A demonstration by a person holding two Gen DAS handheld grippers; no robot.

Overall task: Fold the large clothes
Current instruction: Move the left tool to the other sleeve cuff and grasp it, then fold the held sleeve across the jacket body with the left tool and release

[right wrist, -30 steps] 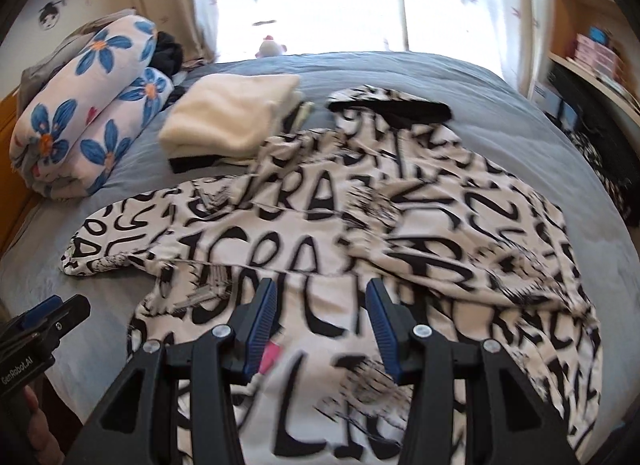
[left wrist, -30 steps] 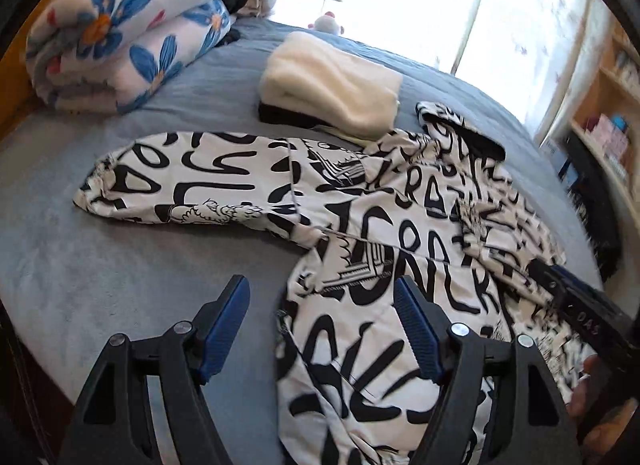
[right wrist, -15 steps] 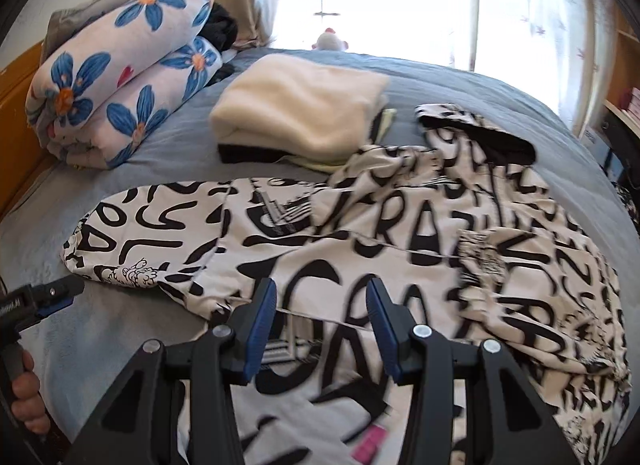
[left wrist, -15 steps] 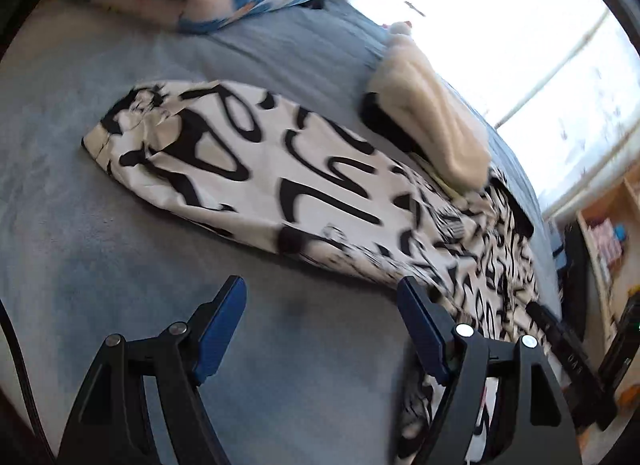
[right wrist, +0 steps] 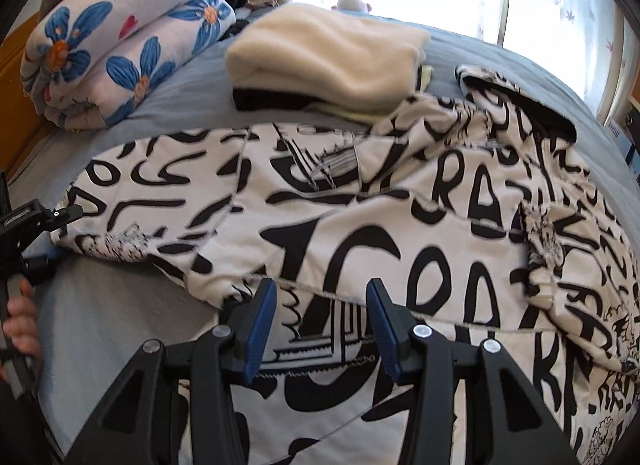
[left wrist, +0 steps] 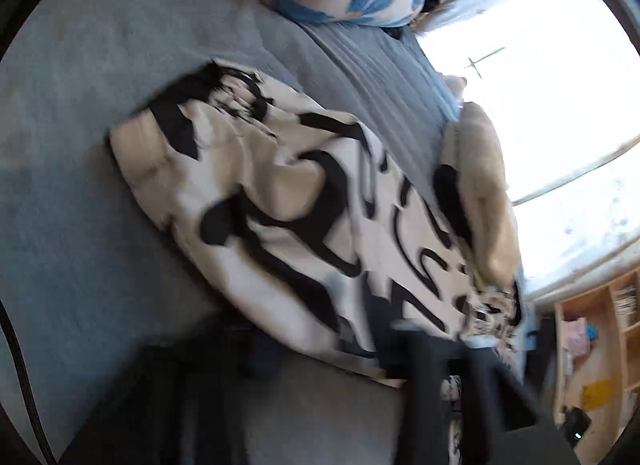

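Note:
A large white hoodie with black lettering [right wrist: 400, 225] lies spread on the grey-blue bed [right wrist: 120, 317]. Its left sleeve [left wrist: 260, 201] reaches out to the left, cuff at the far end. My right gripper [right wrist: 320, 305] is open and hovers just above the hoodie's body near the armpit. My left gripper [right wrist: 40, 221] sits at the sleeve's cuff end, seen at the left edge of the right wrist view. In the left wrist view its fingers are a dark blur low in the frame, so their state is unclear. The hood [right wrist: 516, 101] lies at the back right.
A folded cream garment [right wrist: 324, 57] on a dark one lies behind the hoodie. A rolled flower-print quilt [right wrist: 120, 41] sits at the back left. A bright window is behind the bed, and wooden shelves [left wrist: 600, 349] stand to the right.
My left gripper has swung further left and tilted, closing in on the sleeve's cuff end. My right gripper has moved forward and lower over the hoodie's body.

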